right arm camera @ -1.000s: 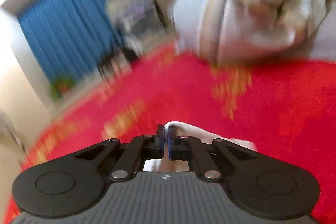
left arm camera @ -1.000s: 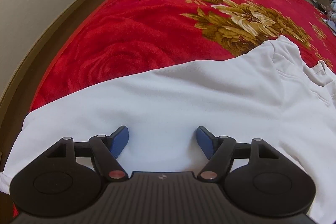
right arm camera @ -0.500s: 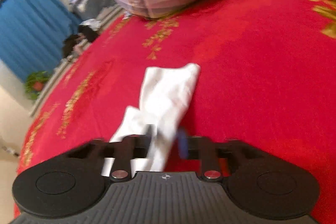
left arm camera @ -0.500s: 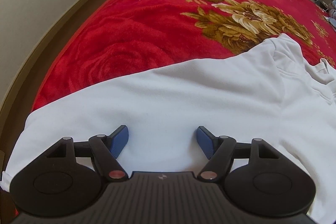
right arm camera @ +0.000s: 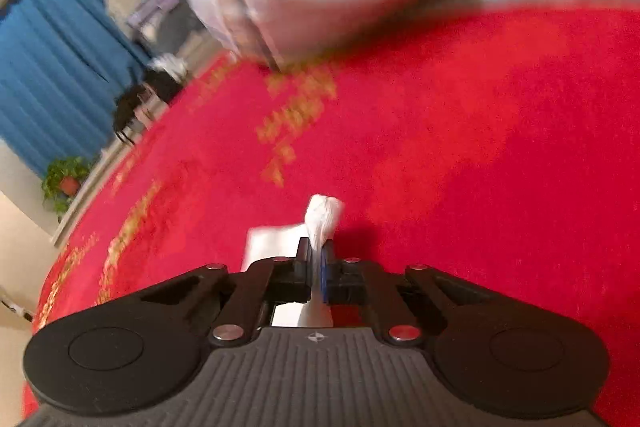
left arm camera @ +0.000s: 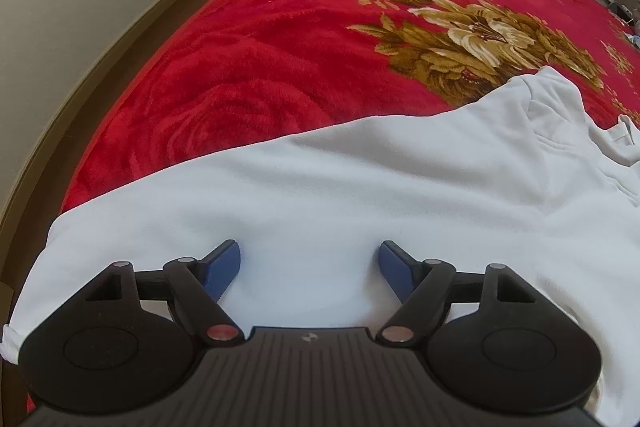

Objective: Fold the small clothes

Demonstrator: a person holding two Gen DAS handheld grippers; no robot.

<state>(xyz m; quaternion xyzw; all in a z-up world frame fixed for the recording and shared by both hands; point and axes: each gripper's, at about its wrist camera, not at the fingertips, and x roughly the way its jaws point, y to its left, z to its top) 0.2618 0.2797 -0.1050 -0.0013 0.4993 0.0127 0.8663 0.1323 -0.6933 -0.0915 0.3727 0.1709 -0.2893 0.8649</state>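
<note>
White shirt on bed: soft, light, limp; best held at hem. Left gripper fingers wide apart, empty. Right gripper fingers pinching shirt edge.

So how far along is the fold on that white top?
Barely begun. Done: the white top lies spread on the red blanket, with no fold visible. In hand: the right claw is shut on a bunched bit of white fabric; the left claw hangs open over the body. Left: all the folds.
</note>
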